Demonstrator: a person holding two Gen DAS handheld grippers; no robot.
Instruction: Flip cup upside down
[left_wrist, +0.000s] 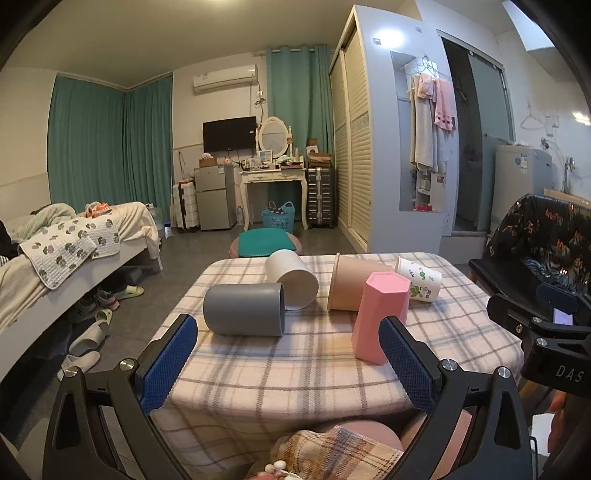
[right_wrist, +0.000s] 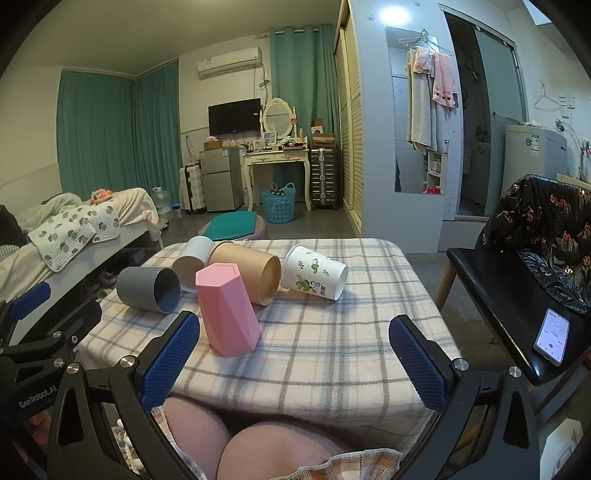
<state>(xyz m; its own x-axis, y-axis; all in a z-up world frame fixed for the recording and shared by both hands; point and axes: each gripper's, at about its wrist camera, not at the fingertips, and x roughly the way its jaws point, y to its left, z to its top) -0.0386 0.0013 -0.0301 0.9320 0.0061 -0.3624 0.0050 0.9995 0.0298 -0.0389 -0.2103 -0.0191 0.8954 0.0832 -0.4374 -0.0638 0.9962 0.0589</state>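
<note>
Both wrist views low, near table (left_wrist: 295, 369) edge, facing room; share cups (right_wrist: 225, 306).

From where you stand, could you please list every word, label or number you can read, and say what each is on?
"GenRobot.AI": on the black body of the left gripper, seen from the right wrist.
"DAS": on the black body of the right gripper, cut off at the frame edge.
Too small or blurred: print on the white patterned cup, the phone screen, the washing machine label, the air conditioner sticker.

Phone (right_wrist: 551, 336) on black chair (right_wrist: 495, 280); plaid tablecloth (right_wrist: 332, 332); bed (left_wrist: 74, 236).
</note>
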